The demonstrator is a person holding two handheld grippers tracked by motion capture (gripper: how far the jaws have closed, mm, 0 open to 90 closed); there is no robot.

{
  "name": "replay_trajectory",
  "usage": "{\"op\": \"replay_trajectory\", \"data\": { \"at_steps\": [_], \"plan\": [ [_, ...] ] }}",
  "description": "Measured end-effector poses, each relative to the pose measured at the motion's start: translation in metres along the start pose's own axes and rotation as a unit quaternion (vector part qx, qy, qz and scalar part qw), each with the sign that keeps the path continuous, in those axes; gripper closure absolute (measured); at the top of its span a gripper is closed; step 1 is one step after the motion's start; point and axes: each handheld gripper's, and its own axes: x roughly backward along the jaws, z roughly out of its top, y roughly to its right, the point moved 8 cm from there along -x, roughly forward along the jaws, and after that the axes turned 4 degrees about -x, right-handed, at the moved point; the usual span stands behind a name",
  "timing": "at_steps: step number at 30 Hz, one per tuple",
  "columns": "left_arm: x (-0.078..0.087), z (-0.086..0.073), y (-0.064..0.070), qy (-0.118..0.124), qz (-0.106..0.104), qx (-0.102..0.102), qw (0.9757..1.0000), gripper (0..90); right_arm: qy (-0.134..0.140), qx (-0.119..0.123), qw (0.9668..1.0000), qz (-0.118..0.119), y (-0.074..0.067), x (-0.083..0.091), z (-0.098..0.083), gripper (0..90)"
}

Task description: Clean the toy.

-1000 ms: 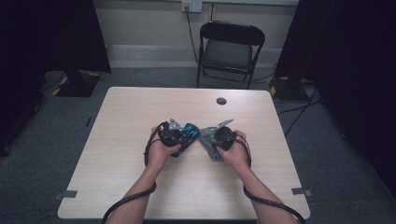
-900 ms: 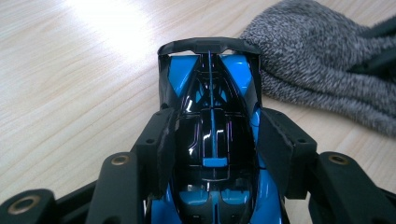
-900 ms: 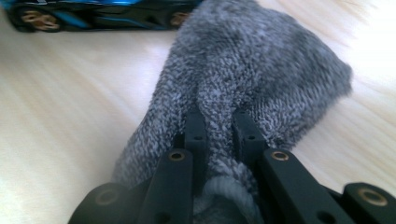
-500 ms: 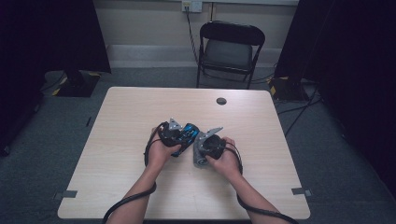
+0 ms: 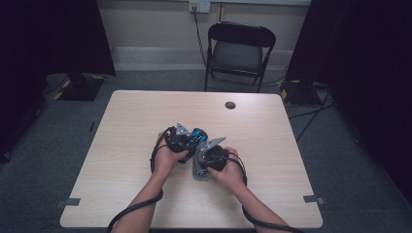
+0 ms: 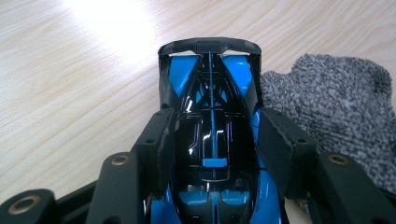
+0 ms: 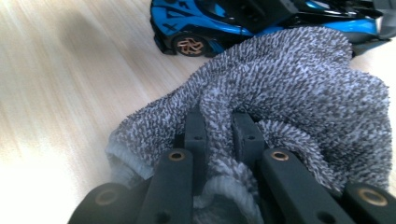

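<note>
A blue and black toy car point(image 6: 212, 84) sits on the wooden table point(image 5: 126, 126), and my left gripper point(image 6: 215, 116) is shut on its body, pads point(image 6: 166, 144) pressing both sides. In the high view the car point(image 5: 198, 134) pokes out ahead of the left gripper point(image 5: 190, 141) near the table's middle. My right gripper point(image 7: 219, 119) is shut on a bunched grey terry cloth point(image 7: 299, 88). The cloth lies against the car's side point(image 7: 224, 18); in the left gripper view the cloth point(image 6: 327, 98) rests just right of the car. In the high view the right gripper point(image 5: 201, 162) and the cloth point(image 5: 198, 172) sit just below the car.
A small dark round disc point(image 5: 230, 105) lies on the table's far side. A black folding chair point(image 5: 240, 48) stands beyond the far edge. Cables trail from both grippers along the person's forearms toward the near edge.
The right hand has moved left across the table with the cloth, bringing it up against the car. The left gripper and the car have stayed put.
</note>
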Motion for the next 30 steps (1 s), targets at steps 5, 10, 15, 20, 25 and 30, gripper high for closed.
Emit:
{"op": "replay_trajectory", "data": {
  "at_steps": [5,10,15,20,25,30],
  "plan": [
    [0.0,0.0,-0.001,0.002,0.002,-0.002,1.0,47.3,0.001,0.005,0.9999,0.011,-0.005,0.0,0.0,79.2],
    [-0.001,0.0,0.0,0.004,-0.001,-0.001,1.0,47.3,0.004,0.004,0.9998,0.02,-0.009,-0.001,0.0,79.2],
    [-0.001,0.0,0.0,0.003,0.001,0.0,1.0,47.3,0.004,0.006,0.9995,0.03,-0.012,0.0,-0.001,79.2],
    [-0.001,0.0,0.0,0.007,0.001,0.001,1.0,47.3,0.004,0.018,0.9989,0.044,-0.021,0.0,-0.003,79.2],
    [0.0,0.0,-0.001,0.003,0.002,-0.005,1.0,47.3,0.004,0.03,0.9978,0.059,-0.029,0.001,-0.004,79.2],
    [-0.001,0.0,-0.001,0.003,0.003,-0.004,1.0,47.4,0.007,0.036,0.9971,0.066,-0.034,0.001,-0.006,79.2]
  ]
}}
